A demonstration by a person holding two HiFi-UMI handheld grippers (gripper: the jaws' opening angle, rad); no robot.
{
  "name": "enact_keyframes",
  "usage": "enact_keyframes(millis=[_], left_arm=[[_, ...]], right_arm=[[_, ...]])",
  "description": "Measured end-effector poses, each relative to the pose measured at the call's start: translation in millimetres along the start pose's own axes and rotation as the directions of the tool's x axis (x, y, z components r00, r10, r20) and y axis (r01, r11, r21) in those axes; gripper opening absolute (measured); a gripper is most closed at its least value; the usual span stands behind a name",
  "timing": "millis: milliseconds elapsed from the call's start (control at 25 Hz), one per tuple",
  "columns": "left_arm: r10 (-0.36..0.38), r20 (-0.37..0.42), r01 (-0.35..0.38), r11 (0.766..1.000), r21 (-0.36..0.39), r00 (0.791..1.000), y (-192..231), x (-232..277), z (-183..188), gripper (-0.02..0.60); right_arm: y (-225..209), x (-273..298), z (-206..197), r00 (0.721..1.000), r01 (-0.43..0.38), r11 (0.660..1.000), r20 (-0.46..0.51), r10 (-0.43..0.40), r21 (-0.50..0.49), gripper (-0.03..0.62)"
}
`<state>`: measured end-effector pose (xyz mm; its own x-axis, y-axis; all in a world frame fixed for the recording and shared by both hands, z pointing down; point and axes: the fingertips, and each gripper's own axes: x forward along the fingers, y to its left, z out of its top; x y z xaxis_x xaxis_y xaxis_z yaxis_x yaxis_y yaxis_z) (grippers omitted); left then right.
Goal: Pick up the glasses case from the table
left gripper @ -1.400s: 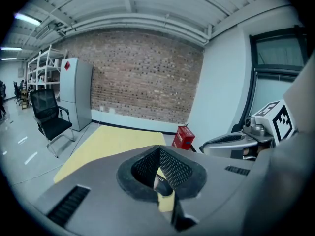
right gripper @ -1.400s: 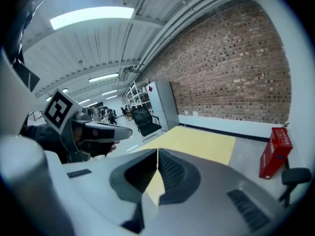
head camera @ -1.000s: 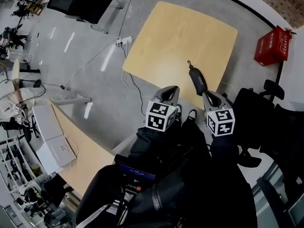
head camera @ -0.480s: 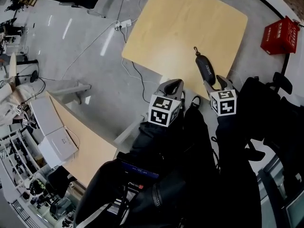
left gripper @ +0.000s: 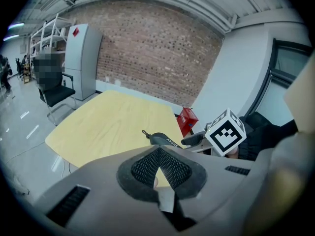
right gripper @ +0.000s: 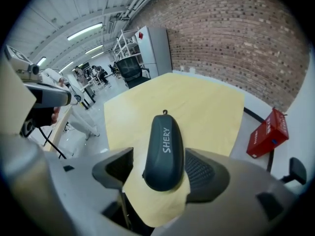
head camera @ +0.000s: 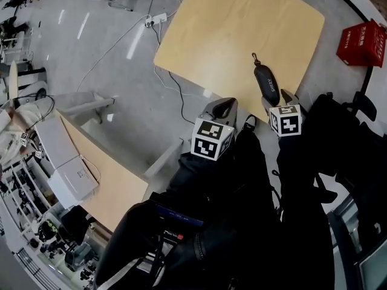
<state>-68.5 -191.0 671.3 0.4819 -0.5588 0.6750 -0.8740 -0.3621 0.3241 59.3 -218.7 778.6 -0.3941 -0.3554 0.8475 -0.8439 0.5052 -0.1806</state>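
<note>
The dark glasses case [head camera: 266,84] lies near the front right edge of the light wooden table [head camera: 230,35], its loop end pointing away. My right gripper [head camera: 277,99] is at the case's near end. In the right gripper view the case [right gripper: 164,149] sits between the jaws of that gripper [right gripper: 160,157], which are opening, and a gap shows at the left pad [right gripper: 117,165]. My left gripper [head camera: 222,106] hangs off the table's front edge, left of the case. Its pads meet at the tips with nothing held [left gripper: 160,149]. The case [left gripper: 165,140] shows beyond them.
A red box [head camera: 361,41] stands on the floor beyond the table's right corner. A power strip with cables [head camera: 154,20] lies left of the table. A second wooden table [head camera: 115,192] is at the lower left. Black chairs [head camera: 357,110] stand at the right.
Both grippers have sunk toward the table's front edge. The right one reached the case's near end and its jaws spread apart around it.
</note>
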Motion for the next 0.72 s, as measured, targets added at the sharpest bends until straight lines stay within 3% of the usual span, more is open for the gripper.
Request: enact_keyframes(millis=[200,480,720], left_arm=[[-0.001,-0.020,0.000,1.000,-0.021,1.000,5.2,1.9,-6.6,0.000],[0.037,-0.012,-0.038,0.999,-0.038,0.999,21.3,-2.8,-5.4,0.000],[0.044,-0.012,-0.044,0.998,-0.051,0.999,24.0,-4.8,-6.0,0.000]], right_arm=[[-1.6,23.6,-9.5,0.998,-0.002,1.000,-0.062,0.002,0.003,0.348],[-14.6,38.7,-19.9,0.991,0.057,0.998,-0.118,-0.056,0.009,0.351],[-8.7,49.5,-25.5,0.987,0.037,0.999,-0.158,-0.037,-0.007,0.351]])
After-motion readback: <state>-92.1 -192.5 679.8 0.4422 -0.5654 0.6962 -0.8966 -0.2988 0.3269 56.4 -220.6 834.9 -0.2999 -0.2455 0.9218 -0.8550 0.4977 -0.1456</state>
